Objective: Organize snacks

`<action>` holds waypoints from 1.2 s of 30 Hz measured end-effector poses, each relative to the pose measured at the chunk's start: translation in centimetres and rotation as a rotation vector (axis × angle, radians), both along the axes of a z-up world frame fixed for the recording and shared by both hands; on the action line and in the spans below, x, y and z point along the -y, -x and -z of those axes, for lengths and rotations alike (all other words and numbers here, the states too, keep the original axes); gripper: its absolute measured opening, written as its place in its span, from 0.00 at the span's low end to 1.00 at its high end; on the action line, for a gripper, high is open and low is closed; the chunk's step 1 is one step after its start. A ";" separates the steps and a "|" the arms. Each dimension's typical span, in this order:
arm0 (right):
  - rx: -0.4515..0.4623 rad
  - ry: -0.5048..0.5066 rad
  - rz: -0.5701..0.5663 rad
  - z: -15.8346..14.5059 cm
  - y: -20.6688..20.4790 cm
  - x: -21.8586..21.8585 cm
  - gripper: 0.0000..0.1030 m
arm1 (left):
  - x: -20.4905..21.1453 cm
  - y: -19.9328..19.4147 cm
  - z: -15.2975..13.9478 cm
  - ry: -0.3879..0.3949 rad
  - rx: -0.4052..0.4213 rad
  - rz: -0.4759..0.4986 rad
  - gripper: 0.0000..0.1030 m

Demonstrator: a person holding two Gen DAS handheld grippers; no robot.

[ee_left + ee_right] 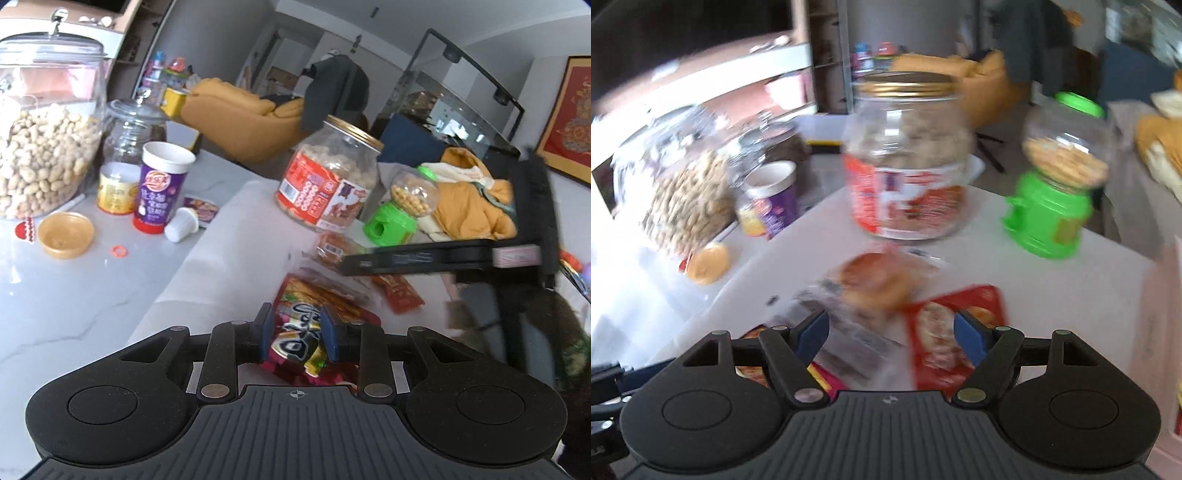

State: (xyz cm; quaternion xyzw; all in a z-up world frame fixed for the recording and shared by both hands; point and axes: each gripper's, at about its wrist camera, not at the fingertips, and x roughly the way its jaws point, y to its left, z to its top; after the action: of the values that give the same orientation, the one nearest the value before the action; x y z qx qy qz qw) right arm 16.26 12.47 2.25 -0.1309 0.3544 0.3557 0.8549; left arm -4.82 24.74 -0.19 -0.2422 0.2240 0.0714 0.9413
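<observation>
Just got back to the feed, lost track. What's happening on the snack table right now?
The left tool is shut on a red snack packet, held just above the white table. The right tool is open and empty, over a wrapped bun and a red pouch; its view is motion-blurred. The gold-lidded jar and green candy dispenser stand upright behind them.

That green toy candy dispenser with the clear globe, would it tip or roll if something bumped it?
The green candy dispenser probably tips rather than slides: its clear globe, part-filled with small yellow balls, sits high above a narrower base. Once over, the round globe might let it roll. It looks like light plastic, so a nudge from the open right gripper would likely move it.
</observation>
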 end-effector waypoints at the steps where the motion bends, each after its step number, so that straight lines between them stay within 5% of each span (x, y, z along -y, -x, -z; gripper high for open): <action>1: 0.011 0.018 -0.014 0.2 0.2 -0.9 0.73 | 0.0 0.0 0.1 -0.002 -0.001 0.004 0.31; 8: -0.059 -0.014 -0.032 1.9 -0.6 -3.6 0.81 | -0.7 0.2 0.4 0.048 0.012 -0.006 0.31; 13: -0.039 0.063 -0.092 1.2 1.5 -1.7 0.43 | -0.6 0.3 0.3 0.043 0.014 -0.015 0.31; 18: -0.074 0.070 -0.091 0.6 3.6 2.9 0.38 | -0.5 0.2 0.1 0.027 0.007 -0.030 0.31; 27: -0.040 0.094 -0.028 0.7 7.5 12.2 0.39 | 2.2 -2.4 -4.2 -0.033 0.059 0.079 0.31; 30: -0.004 0.113 -0.033 0.9 9.0 13.9 0.49 | 3.2 -5.9 -5.6 -0.076 0.049 0.104 0.31; 33: 0.026 0.095 -0.029 1.1 10.1 15.3 0.63 | 3.8 -10.5 -5.4 -0.059 -0.046 0.125 0.31; 36: 0.043 0.059 -0.007 1.6 10.5 16.6 0.66 | 4.7 -14.5 -3.7 0.021 -0.171 0.180 0.31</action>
State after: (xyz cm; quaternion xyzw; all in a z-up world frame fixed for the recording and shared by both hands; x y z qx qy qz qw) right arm 5.74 -4.18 0.67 -0.1648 0.3455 0.3454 0.8569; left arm 9.70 20.05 3.48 -0.2239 0.3251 0.0048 0.9188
